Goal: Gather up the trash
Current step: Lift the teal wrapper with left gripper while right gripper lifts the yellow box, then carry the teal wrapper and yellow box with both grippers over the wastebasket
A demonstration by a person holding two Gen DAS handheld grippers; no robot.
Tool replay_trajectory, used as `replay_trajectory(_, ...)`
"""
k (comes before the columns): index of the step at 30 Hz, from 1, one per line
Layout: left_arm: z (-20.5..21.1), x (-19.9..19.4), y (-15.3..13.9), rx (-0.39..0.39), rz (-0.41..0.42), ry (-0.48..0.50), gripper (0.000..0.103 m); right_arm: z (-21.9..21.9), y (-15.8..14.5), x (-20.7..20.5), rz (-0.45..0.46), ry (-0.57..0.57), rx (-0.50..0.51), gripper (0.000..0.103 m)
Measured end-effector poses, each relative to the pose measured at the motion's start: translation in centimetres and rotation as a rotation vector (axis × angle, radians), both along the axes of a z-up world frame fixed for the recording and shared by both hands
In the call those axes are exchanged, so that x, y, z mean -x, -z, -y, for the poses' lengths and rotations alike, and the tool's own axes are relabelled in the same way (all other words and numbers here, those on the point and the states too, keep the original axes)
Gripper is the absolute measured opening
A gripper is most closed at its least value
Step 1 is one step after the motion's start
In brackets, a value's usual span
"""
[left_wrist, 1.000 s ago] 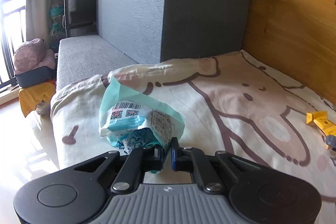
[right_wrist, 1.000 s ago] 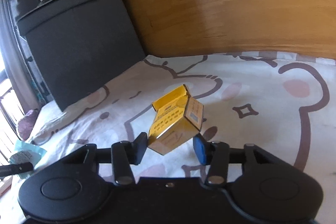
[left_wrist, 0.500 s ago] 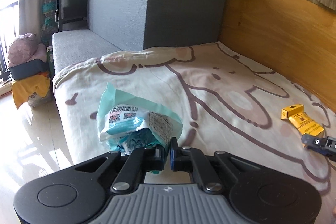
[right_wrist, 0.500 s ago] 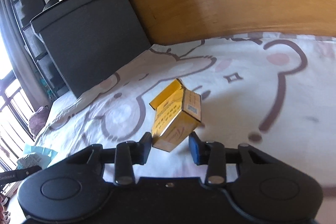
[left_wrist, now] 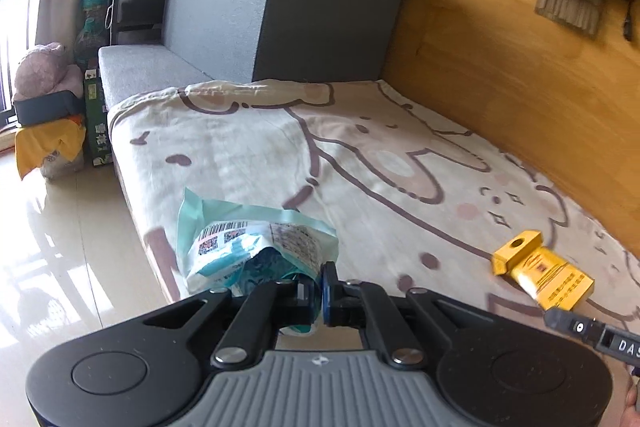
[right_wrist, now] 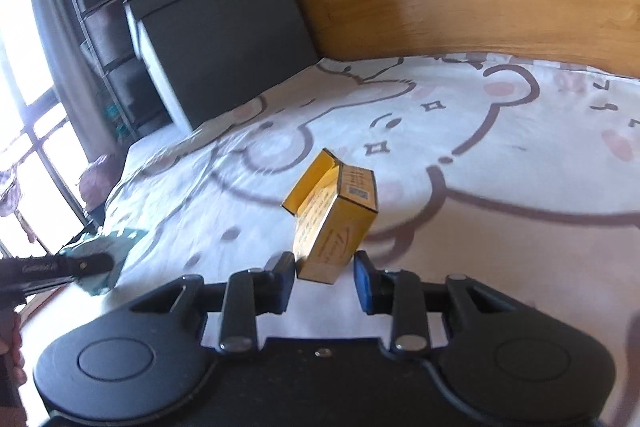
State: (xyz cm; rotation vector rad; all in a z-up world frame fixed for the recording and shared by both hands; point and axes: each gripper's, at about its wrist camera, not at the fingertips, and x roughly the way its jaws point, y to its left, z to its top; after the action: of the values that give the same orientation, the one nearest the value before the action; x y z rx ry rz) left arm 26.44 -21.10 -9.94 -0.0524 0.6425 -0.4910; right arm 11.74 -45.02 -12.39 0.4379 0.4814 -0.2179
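A crumpled teal and white snack bag [left_wrist: 256,243] hangs above the bed's left edge, pinched at its lower end by my left gripper [left_wrist: 320,283], which is shut on it. The same bag [right_wrist: 108,247] shows at the left of the right wrist view. A small yellow carton [right_wrist: 332,219] with an open flap sits tilted between the fingers of my right gripper [right_wrist: 324,267], lifted off the blanket. The jaws are closing on it and the pads press its lower end. In the left wrist view the carton [left_wrist: 544,275] appears at the right.
A cream blanket [left_wrist: 360,155] with brown cartoon outlines covers the bed. A wooden panel [left_wrist: 500,47] runs along the far side. A tall grey storage box [left_wrist: 280,7] stands at the bed's far end. Glossy floor [left_wrist: 60,247], a yellow cloth bundle [left_wrist: 48,147] and a plush toy [left_wrist: 40,67] lie left.
Both grippers have drawn back along the bed, away from the grey box, carrying the bag and the carton. The right jaws have narrowed on the carton.
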Motion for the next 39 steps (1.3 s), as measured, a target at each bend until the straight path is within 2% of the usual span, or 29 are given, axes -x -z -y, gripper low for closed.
replay_trajectory(6, -0.6, 3.2, -0.4, 0.021, 0.002, 0.01, 0.003, -1.3, -0.4, 3.9, -0.062, -0.013, -0.017, 0.035)
replay_trajectory(8, -0.8, 4.2, -0.6, 0.033, 0.008, 0.016, 0.003, -1.6, -0.2, 4.8, -0.098, 0.001, 0.001, 0.04)
replay_trajectory(10, -0.9, 5.2, -0.8, 0.041, 0.017, 0.022, 0.003, -1.9, -0.2, 5.4, -0.133, 0.019, 0.033, 0.057)
replay_trajectory(11, -1.0, 5.6, -0.9, 0.043, 0.023, 0.026, 0.003, -2.0, -0.2, 5.7, -0.147, 0.028, 0.057, 0.063)
replay_trajectory(12, -1.0, 6.1, -1.0, 0.046, 0.027, 0.029, 0.003, -2.2, -0.3, 5.9, -0.16, 0.041, 0.088, 0.076)
replay_trajectory(13, -1.0, 6.4, -1.0, 0.051, 0.027, 0.031, 0.003, -2.2, -0.5, 5.8, -0.167, 0.048, 0.122, 0.083)
replay_trajectory(16, -1.3, 7.4, -1.2, 0.067, 0.028, 0.032, 0.003, -2.5, -0.8, 5.4, -0.181, 0.048, 0.209, 0.086)
replay_trajectory(24, -2.6, 9.0, -1.6, 0.086, 0.014, 0.022, 0.003, -2.1, -0.9, 1.7, -0.25, -0.021, 0.369, 0.086)
replay_trajectory(26, -3.0, 9.2, -1.5, 0.091, 0.007, 0.019, 0.003, -1.7, -0.8, 1.1, -0.269, -0.055, 0.356, 0.077)
replay_trajectory(27, -3.3, 9.3, -1.4, 0.094, 0.003, 0.017, 0.003, -1.6, -0.8, 0.9, -0.279, -0.067, 0.34, 0.064)
replay_trajectory(32, -4.9, 9.5, -1.0, 0.108, -0.017, -0.006, 0.003, -2.8, -1.0, 1.4, -0.282, -0.073, 0.346, 0.064)
replay_trajectory(39, -7.3, 9.5, -0.9, 0.119, -0.033, -0.04, 0.003, -6.0, -2.3, 1.7, -0.237, -0.083, 0.337, 0.063)
